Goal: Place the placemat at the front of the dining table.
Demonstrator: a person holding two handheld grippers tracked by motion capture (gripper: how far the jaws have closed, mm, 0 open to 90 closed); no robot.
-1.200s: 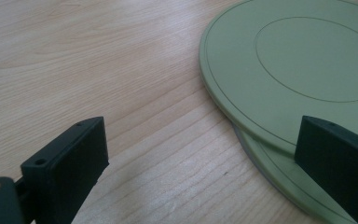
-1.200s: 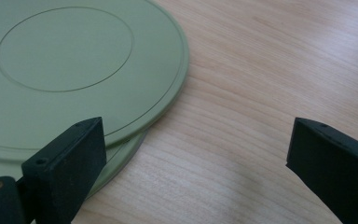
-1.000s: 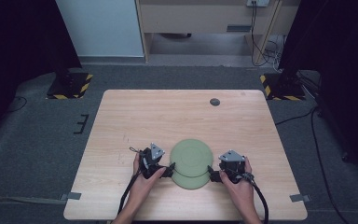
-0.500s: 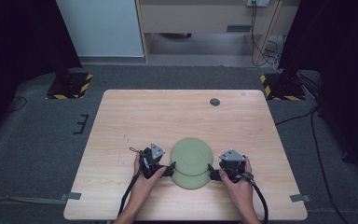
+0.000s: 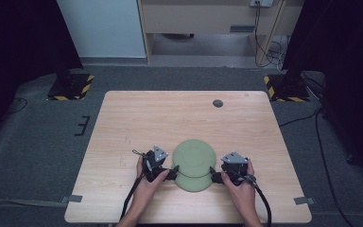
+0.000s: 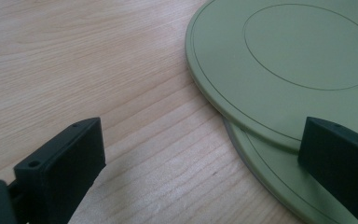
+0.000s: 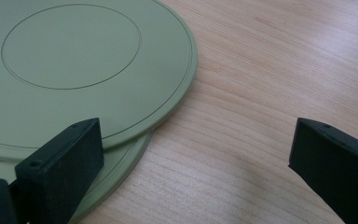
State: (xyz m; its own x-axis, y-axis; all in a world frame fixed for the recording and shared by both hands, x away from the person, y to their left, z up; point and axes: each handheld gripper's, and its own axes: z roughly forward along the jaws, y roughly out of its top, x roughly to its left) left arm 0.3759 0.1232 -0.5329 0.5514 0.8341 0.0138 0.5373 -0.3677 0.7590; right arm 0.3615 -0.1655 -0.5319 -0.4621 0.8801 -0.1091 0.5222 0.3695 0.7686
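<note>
With the left gripper (image 5: 174,171) and right gripper (image 5: 213,176) both spread wide flanking two overlapping green plates (image 5: 194,163) near the table's (image 5: 170,118) front edge, a shallow bite may slide the upper plate (image 6: 279,60) off the lower plate (image 6: 279,186).

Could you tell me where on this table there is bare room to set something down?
The far half of the table is bare wood, bordered by the small dark disc near the far right edge. The left and right margins are also free. The near middle is crowded: two stacked green plates flanked by the left gripper and right gripper.
</note>
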